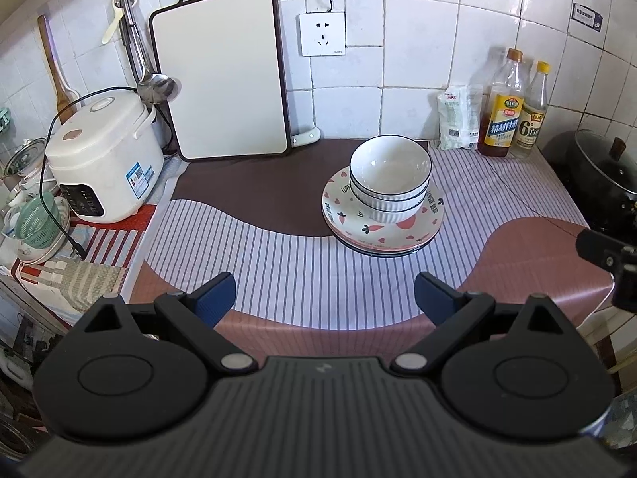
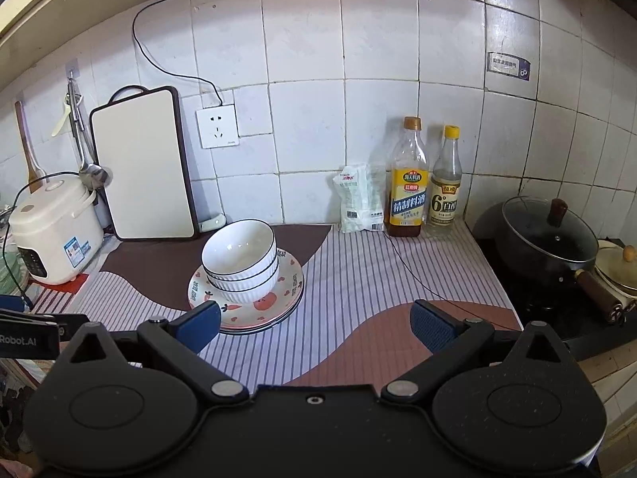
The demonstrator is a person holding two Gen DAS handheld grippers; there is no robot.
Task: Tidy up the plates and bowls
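White bowls point(image 1: 390, 177) with blue rims nested on a stack of heart-and-carrot plates point(image 1: 382, 231), on the striped cloth point(image 1: 278, 267), at one o'clock from the left gripper point(image 1: 324, 298), eleven o'clock from the right gripper point(image 2: 314, 326), both grippers low, level, fingers spread wide, holding nothing.

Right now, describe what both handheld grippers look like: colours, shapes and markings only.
The left gripper and the right gripper match: matte black bodies, two round black discs each, angled black linkage arms with silver pivot pins, and blue textured pads on the fingers. The left one's centre block is ribbed grey with a small logo. White lettering reading "Robot.AI" shows on its side in the right wrist view.
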